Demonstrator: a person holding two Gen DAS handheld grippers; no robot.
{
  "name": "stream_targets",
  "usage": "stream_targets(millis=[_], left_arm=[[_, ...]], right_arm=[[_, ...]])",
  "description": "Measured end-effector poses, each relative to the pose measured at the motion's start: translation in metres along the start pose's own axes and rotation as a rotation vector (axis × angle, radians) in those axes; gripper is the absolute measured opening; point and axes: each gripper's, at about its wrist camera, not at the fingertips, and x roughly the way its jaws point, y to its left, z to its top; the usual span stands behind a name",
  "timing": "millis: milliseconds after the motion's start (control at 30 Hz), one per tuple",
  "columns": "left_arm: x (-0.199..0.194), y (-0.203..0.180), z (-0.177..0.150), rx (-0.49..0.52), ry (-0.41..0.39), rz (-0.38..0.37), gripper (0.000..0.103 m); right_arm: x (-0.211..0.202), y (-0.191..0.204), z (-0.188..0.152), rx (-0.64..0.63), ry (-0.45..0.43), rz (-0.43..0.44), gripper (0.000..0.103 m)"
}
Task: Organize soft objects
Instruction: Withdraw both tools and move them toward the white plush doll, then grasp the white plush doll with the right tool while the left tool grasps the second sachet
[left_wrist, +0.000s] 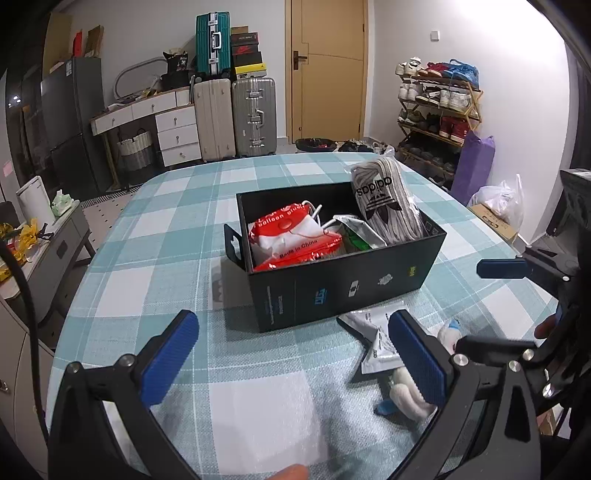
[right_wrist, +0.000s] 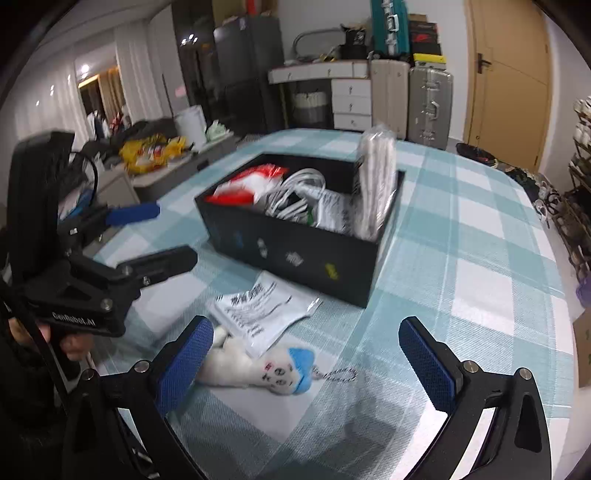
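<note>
I have both claws spread wide with nothing between the pads: my right claw (right_wrist: 306, 363) hangs over the white plush toy (right_wrist: 255, 369), which lies on the checked tablecloth (right_wrist: 461, 258) just inside its left pad. A flat printed packet (right_wrist: 258, 314) lies just beyond, before the black box (right_wrist: 295, 251). My left claw (left_wrist: 291, 362) has the toy behind its right pad.

I am seeing a checked table (left_wrist: 177, 236) carrying: black box (left_wrist: 347, 288), silver sachet (right_wrist: 266, 314), plush keychain toy (right_wrist: 258, 369).
</note>
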Motion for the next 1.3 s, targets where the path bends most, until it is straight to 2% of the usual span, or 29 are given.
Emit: stream_targets(millis=[500,733,1100,1167,1300], left_arm=[[-0.005,0.004,-0.006,-0.003,0.009,0.027,0.103],[-0.007,0.006,-0.007,-0.005,0.014,0.037,0.103],[-0.004,0.001,-0.006,0.011,0.027,0.036,0.103],[-0.004,0.000,-0.006,0.013,0.028,0.037,0.103],[-0.004,-0.001,-0.007,0.014,0.024,0.034,0.103]], right_arm=[[0.033,0.029,-0.015,-0.088,0.121,0.083,0.102],[0.046,0.039,-0.021,-0.111,0.155,0.072,0.102],[0.045,0.028,-0.016,-0.063,0.136,0.065,0.101],[0.043,0.028,-0.017,-0.066,0.133,0.076,0.095],[0.038,0.031,-0.018,-0.090,0.119,0.084,0.094]])
